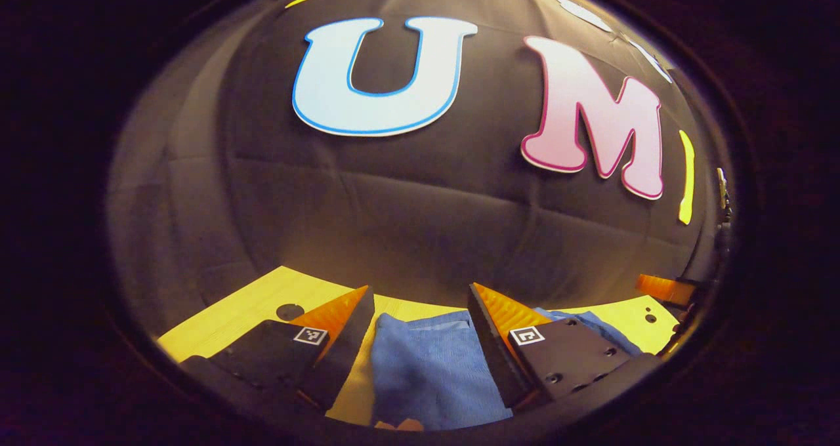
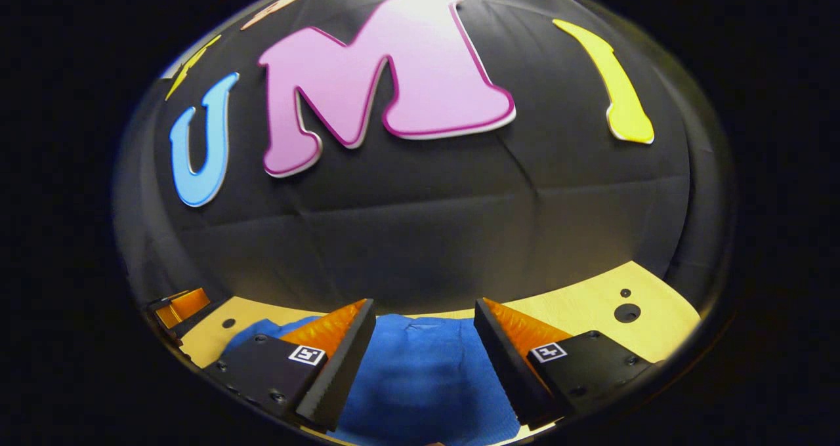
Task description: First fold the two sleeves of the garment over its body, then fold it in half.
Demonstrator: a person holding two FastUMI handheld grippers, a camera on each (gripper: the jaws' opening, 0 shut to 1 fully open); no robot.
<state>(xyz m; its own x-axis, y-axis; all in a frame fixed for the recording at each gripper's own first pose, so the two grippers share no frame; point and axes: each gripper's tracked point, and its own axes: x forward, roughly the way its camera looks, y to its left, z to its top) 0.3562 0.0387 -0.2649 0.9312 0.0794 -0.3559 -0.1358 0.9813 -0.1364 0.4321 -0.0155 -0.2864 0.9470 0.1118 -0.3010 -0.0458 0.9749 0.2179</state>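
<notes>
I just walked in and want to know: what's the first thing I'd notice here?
Most likely the blue garment, lying on the yellow wooden table in front of the black cloth wall. It shows right between the open right gripper fingers. In the left gripper view, the open left gripper frames the same blue cloth.

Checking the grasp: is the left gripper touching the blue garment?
Cannot tell. In the left gripper view the left gripper is open over the blue garment, but no contact or gap shows plainly.
</notes>
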